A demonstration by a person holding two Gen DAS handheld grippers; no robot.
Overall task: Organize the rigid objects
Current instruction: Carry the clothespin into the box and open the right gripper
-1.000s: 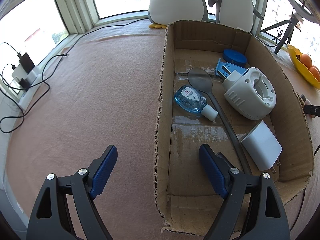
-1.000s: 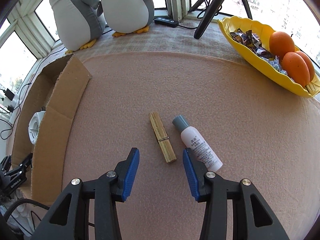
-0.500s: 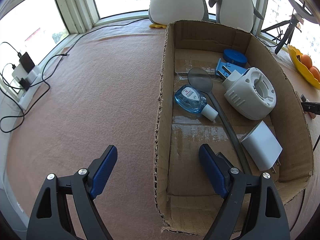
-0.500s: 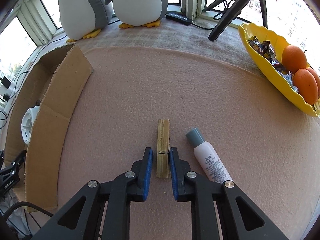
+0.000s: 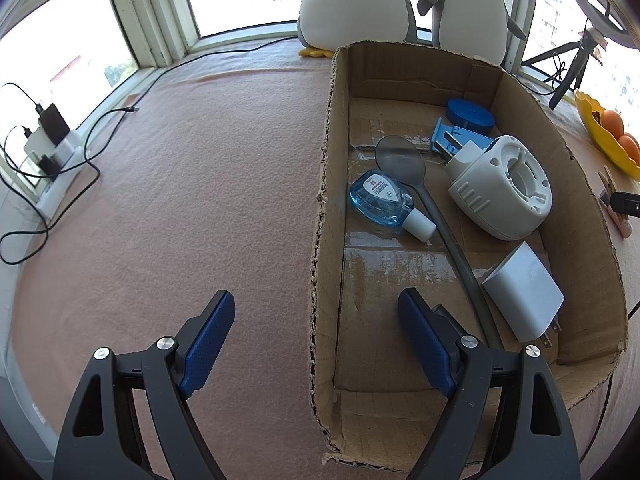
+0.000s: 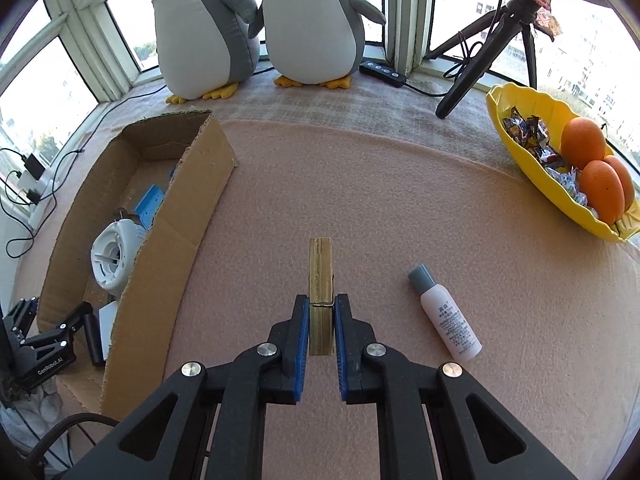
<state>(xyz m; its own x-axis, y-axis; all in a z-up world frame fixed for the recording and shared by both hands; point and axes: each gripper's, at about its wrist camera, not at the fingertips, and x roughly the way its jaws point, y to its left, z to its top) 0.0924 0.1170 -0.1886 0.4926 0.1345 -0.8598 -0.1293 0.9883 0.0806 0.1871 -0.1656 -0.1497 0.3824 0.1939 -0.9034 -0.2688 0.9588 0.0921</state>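
A wooden clothespin (image 6: 320, 276) sticks out forward from my right gripper (image 6: 321, 312), which is shut on its rear half, lifted a little above the pink felt. A small white bottle with a grey cap (image 6: 444, 318) lies on the felt just to its right. The cardboard box (image 6: 176, 216) stands to the left. My left gripper (image 5: 316, 300) hangs open astride the box's left wall (image 5: 326, 184), holding nothing. Inside the box lie a blue bottle (image 5: 380, 198), a grey spoon (image 5: 400, 160), a white round device (image 5: 500, 188), a white charger (image 5: 524, 290) and a blue lid (image 5: 470, 114).
Two plush penguins (image 6: 312, 20) stand at the window behind the box. A yellow bowl (image 6: 520, 136) with oranges and sweets sits at the far right, a black tripod (image 6: 480, 60) beside it. Cables and a power strip (image 5: 52, 152) lie along the left sill.
My right gripper closed on the clothespin, which first lay loose between its open fingers, and then rose with it. The left gripper stayed where it was.
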